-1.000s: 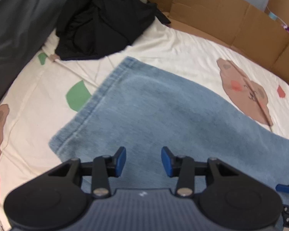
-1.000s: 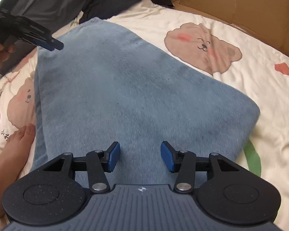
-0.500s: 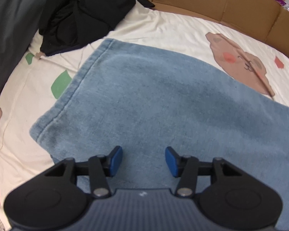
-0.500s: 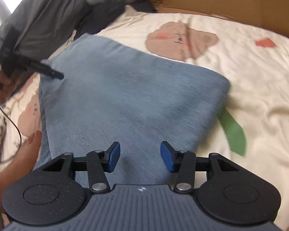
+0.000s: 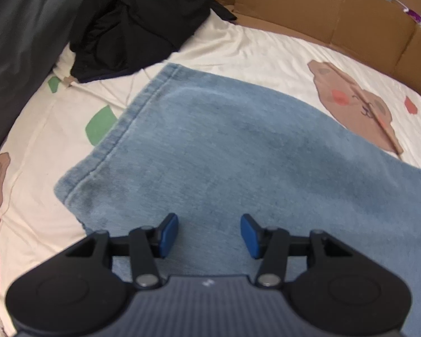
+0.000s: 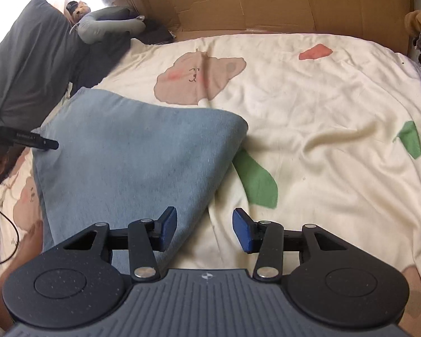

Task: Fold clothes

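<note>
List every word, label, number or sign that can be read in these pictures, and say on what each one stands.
Small white print on the left claw arm in the right wrist view: too blurred to read.
Small white logo marks on both claw bodies: symbols, no letters.
Nothing else carries text.

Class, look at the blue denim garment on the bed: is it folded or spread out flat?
Folded. The blue denim garment ends in a rounded, doubled-over edge on its right side, and its stitched hem lies at the opposite end.
</note>
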Demonstrator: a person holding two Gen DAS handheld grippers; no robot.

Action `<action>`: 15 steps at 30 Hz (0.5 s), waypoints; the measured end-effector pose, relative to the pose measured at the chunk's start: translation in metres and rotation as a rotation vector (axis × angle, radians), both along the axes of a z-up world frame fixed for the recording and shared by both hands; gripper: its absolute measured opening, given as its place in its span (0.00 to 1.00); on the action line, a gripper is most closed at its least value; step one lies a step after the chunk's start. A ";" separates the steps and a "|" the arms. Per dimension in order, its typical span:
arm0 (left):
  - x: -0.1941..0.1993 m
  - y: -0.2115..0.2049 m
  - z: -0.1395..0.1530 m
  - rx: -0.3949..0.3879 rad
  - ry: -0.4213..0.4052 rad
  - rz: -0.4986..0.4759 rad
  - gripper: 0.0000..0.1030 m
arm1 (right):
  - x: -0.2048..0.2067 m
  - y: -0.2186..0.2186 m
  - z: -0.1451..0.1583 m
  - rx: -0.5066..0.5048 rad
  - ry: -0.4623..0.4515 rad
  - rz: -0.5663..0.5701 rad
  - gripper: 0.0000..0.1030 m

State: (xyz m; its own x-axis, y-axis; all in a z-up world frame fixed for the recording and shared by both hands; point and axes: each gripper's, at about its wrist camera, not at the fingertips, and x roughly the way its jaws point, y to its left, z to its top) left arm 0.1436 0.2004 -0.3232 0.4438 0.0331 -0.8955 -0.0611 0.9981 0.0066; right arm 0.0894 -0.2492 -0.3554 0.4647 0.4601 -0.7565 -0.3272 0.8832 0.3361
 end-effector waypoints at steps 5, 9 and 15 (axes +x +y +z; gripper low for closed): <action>-0.001 0.001 0.002 0.005 -0.010 -0.004 0.51 | 0.016 0.010 0.009 0.009 -0.076 -0.002 0.32; -0.001 0.002 0.003 0.000 -0.012 -0.003 0.51 | 0.030 0.027 0.013 0.023 -0.105 0.070 0.19; 0.000 0.006 0.003 -0.010 -0.014 0.006 0.51 | 0.038 0.043 -0.014 -0.127 -0.115 0.147 0.11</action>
